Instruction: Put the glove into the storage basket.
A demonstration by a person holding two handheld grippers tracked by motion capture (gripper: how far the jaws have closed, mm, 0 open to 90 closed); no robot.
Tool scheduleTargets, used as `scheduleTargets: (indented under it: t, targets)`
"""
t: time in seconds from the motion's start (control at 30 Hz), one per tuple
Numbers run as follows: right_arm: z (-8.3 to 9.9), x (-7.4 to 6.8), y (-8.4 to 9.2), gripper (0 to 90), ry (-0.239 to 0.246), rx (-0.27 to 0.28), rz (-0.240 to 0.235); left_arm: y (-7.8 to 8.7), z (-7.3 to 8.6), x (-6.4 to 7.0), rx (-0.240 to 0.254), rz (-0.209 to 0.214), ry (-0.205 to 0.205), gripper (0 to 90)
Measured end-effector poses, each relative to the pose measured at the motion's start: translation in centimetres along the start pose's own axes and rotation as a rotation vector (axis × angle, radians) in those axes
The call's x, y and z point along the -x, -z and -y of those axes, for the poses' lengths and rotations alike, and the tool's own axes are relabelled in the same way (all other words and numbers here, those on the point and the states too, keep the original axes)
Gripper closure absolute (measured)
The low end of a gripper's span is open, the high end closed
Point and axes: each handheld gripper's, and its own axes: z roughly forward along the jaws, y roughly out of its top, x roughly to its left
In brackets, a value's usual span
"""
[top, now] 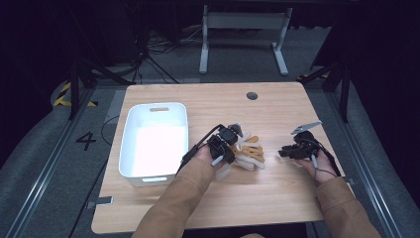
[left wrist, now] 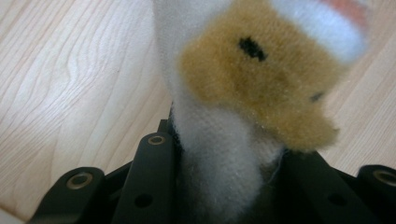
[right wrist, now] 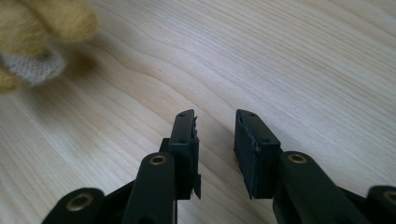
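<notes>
The left gripper (top: 229, 140) has its jaws clamped on the fluffy white-and-tan plush toy (top: 248, 152), which sits mid-table just right of the white rectangular plastic bin (top: 154, 140). In the left gripper view the white fur of the toy (left wrist: 219, 163) is pinched tight between the black jaws, a tan patch with dark marks bulging above them. Gripping it by that narrow white part looks like a sensible hold for a lift, with the open bin on the left probably its destination.

Over on the right, the right gripper (top: 286, 152) hangs low over the pale wooden table (top: 277, 198), jaws apart with nothing between them (right wrist: 214, 140), bare wood showing through the gap. It seems to be standing by.

What the toy actually is stays hard to make out: the left hand covers part of it from above, and up close it's a blur of fur.
</notes>
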Motion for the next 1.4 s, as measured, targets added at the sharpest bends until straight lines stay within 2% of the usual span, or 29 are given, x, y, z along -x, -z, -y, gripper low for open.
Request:
scheduleTargets:
  t: [0.1,0.2,0.33,0.5,0.6,0.73,1.0,1.17,1.33,1.4]
  targets:
    - [-0.3,-0.6,0.1,68.9,0.01,0.005,-0.002,0.3,0.0,-0.4,0.01,-0.012,0.016,71.3]
    - [-0.7,-1.1,0.7,69.0,0.025,0.014,0.01,0.7,0.2,-1.1,0.03,-0.012,0.048,71.3]
    - [-1.0,-1.1,1.4,69.0,0.008,0.045,0.0,1.4,0.5,-2.2,0.051,-0.034,0.079,71.1]
    - [-1.0,-1.0,1.5,70.3,0.002,0.052,0.0,2.1,0.7,-3.6,0.086,-0.042,0.17,70.5]
    - [-1.0,-1.0,1.7,70.4,0.002,0.056,-0.001,2.5,0.7,-4.2,0.095,-0.047,0.206,70.5]
    - [-1.1,-1.5,1.4,70.4,0.015,0.043,-0.008,3.0,0.8,-4.6,0.105,-0.042,0.266,70.4]
    - [-1.2,-1.8,1.0,71.6,0.025,0.019,-0.006,4.0,1.2,-5.7,0.101,-0.068,0.32,70.6]
    - [-1.7,-1.8,0.7,72.1,0.028,0.017,-0.011,4.6,1.3,-5.7,0.116,-0.093,0.369,70.7]
    - [-2.4,-2.1,0.1,72.0,0.047,0.011,-0.02,5.3,1.4,-5.6,0.134,-0.097,0.4,70.8]
    - [-2.7,-2.2,-0.1,72.0,0.052,0.008,-0.026,5.6,1.3,-5.7,0.132,-0.103,0.425,70.8]
